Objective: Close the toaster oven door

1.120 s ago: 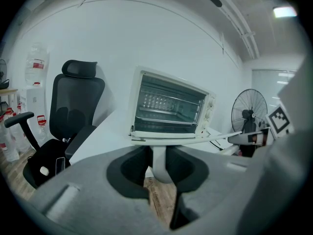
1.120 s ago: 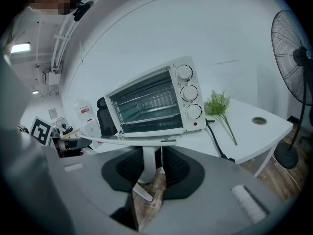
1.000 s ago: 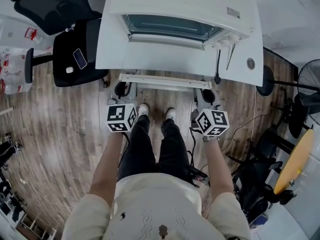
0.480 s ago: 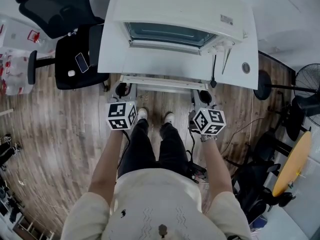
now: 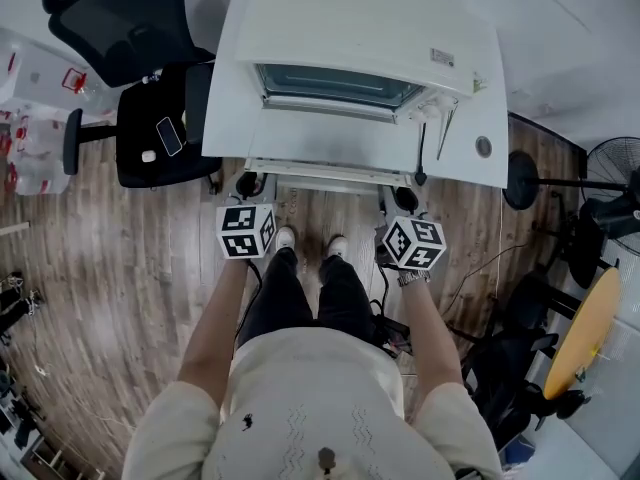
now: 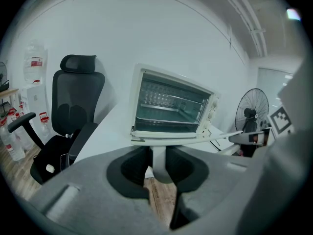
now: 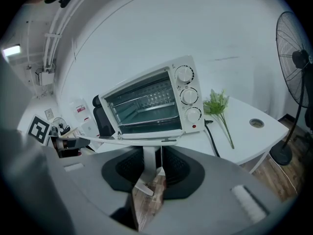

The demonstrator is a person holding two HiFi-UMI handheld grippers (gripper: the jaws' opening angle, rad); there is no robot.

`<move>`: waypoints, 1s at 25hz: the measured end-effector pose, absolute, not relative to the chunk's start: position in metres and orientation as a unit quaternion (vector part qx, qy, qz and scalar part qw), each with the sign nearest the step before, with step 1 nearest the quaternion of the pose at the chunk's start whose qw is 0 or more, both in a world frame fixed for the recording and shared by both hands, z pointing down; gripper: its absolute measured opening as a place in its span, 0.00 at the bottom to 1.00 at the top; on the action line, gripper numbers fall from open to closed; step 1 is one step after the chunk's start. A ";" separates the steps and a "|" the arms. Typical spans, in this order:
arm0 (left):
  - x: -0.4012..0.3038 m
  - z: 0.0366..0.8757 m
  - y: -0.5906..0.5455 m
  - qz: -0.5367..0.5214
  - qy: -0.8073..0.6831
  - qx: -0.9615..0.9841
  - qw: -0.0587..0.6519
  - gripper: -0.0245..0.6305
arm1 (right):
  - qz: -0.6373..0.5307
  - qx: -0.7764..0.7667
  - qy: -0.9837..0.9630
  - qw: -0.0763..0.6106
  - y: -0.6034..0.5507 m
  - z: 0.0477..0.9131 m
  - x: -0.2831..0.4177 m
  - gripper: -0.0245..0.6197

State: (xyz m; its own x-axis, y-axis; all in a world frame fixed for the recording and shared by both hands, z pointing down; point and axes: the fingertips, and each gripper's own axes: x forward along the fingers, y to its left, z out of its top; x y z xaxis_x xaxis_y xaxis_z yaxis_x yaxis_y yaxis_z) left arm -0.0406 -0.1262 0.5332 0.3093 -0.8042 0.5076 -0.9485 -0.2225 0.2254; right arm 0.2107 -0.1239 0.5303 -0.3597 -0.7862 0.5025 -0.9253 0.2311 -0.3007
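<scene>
A white toaster oven (image 5: 360, 18) stands on the white table (image 5: 230, 108) with its glass door (image 5: 335, 85) let down toward me. The left gripper view shows the oven (image 6: 168, 104) ahead with the door (image 6: 164, 132) lying flat at its foot. In the right gripper view the oven (image 7: 146, 102) shows its three knobs on the right and the door (image 7: 146, 133) down. My left gripper (image 5: 246, 184) and right gripper (image 5: 405, 200) hang side by side just in front of the table's near edge. The left gripper (image 6: 157, 163) and the right gripper (image 7: 152, 168) are open with nothing between the pads.
A black office chair (image 5: 130, 38) with a phone (image 5: 168, 136) on its seat stands left of the table. A green sprig (image 7: 217, 104) and a black cable (image 7: 215, 138) lie right of the oven. A standing fan (image 5: 610, 168) is at the right. My legs and feet are under the table edge.
The head view has shifted a little, so the table sits lower and more to the right in the picture. Both grippers stay in front of the table edge with their jaws unchanged.
</scene>
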 end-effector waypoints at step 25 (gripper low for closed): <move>-0.039 0.522 -0.138 0.171 -0.553 0.766 0.281 0.17 | 0.321 0.544 -0.758 0.162 -0.135 0.522 0.212 0.20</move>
